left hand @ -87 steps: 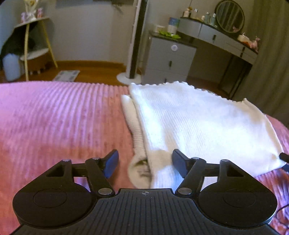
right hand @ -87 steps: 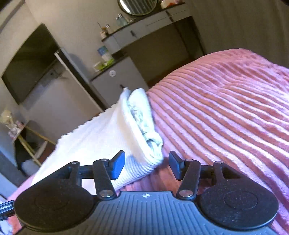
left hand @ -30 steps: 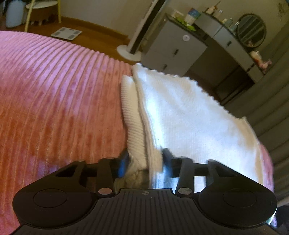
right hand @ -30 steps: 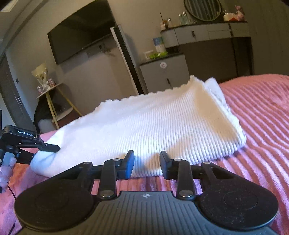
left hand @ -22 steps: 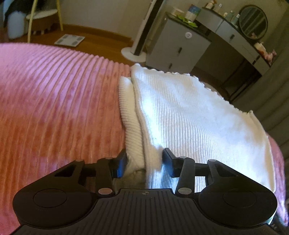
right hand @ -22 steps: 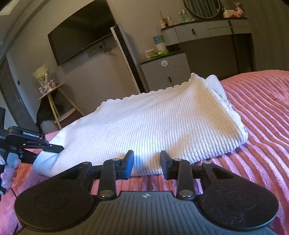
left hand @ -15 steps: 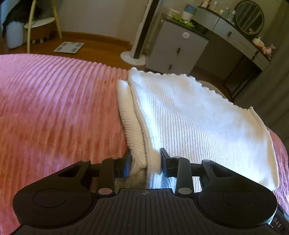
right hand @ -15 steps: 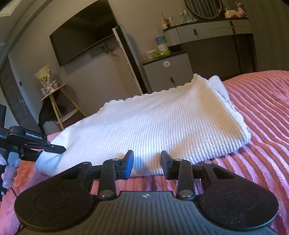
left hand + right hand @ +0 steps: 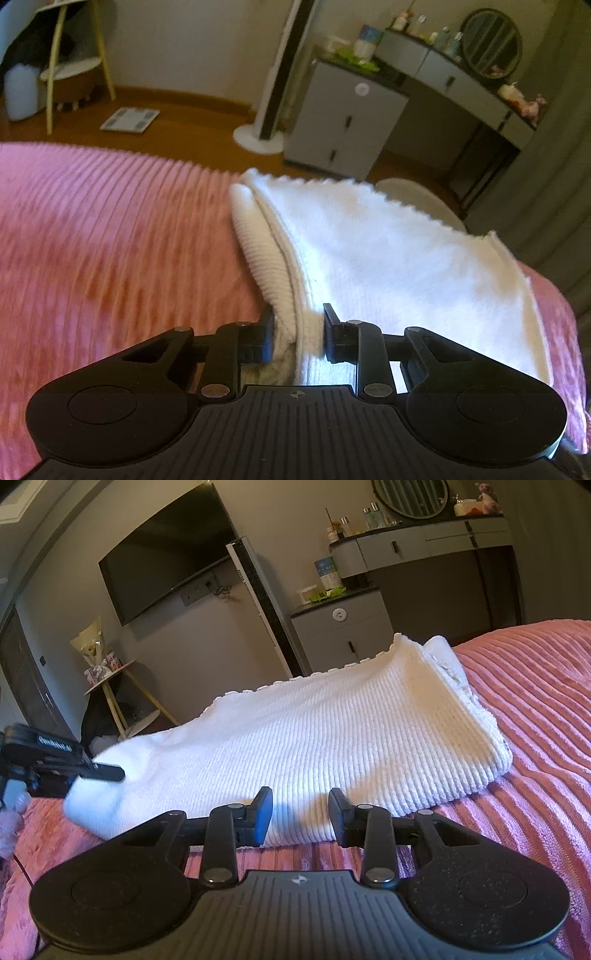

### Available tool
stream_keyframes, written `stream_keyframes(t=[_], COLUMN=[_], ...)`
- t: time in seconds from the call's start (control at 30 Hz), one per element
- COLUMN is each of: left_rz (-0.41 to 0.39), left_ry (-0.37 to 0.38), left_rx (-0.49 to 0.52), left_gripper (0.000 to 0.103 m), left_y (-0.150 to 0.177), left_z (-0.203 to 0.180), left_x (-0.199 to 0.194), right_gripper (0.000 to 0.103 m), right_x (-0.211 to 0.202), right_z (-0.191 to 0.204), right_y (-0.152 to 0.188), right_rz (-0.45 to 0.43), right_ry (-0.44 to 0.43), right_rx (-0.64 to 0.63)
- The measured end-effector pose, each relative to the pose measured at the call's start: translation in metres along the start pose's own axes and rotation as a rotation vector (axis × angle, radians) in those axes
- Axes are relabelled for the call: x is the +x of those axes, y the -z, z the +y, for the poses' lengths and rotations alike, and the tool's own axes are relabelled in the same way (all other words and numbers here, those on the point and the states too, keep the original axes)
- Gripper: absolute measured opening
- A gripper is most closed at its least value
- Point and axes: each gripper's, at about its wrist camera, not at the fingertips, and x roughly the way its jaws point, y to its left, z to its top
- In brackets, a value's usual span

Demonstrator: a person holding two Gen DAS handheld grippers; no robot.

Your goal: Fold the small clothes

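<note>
- Garment: white knit sweater [image 9: 332, 738] folded on pink ribbed bedspread [image 9: 110, 240]
- my left gripper [image 9: 298, 332] is clamped on its near corner, layers bunched between the fingers
- my right gripper [image 9: 300, 814] sits parted at the near edge, holding nothing
- grey cabinet [image 9: 343, 125], tower fan [image 9: 273, 92] stand past the bed
</note>
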Motion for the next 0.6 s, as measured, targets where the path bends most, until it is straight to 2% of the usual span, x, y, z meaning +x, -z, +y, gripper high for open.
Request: stream_keyframes(t=[0.13,0.23,0.4,0.5,0.6], left_rz=[-0.03,-0.044,-0.077,-0.085,-0.055], left_ry=[0.031,0.04,0.062,0.115,0.166], left_rx=[0.029,0.079,0.265,0.363,0.419], left_gripper=[0.027,0.027,0.026,0.026,0.027], left_y=[-0.01,-0.016,-0.018,-0.008,0.007], left_z=[-0.017,-0.044,-0.117,-0.164,-0.201], left_x=[-0.011,-0.014,-0.011,-0.002,0.018], right_gripper=[0.032,0.032,0.032,0.032,0.032], right_x=[-0.002,-0.005,-0.008,-0.011,-0.014], right_z=[-0.004,-0.009,-0.022,-0.03,-0.041], right_y=[-0.002,-0.005,-0.008,-0.009,-0.01], right_rz=[-0.006,-0.02,-0.039,-0.048,-0.064], right_ry=[-0.004,-0.004,0.001,-0.001,0.015], right_rx=[0.018,0.045,0.109,0.157,0.204])
